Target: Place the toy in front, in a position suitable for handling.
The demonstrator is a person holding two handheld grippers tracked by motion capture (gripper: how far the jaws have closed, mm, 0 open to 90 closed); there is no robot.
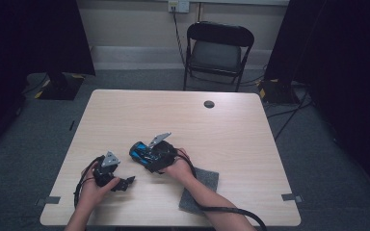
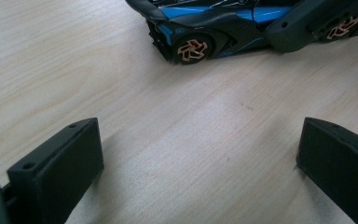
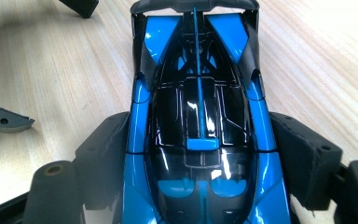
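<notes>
On the left, the left claw (image 1: pixel 125 183) rests low on the table (image 1: pixel 231 125), its jaws spread wide with only bare wood between them, holding nothing. Just to its right, the right claw (image 1: pixel 142 156) is closed around the toy car (image 1: pixel 144 155); in the right gripper view its two pads press against the car's flanks, one on each side. The car (image 3: pixel 200 126) stands on its wheels on the table near the middle, a little toward the person. It is a low, sleek model, bright blue with a glossy black canopy and orange-spoked wheels (image 2: pixel 192 49).
</notes>
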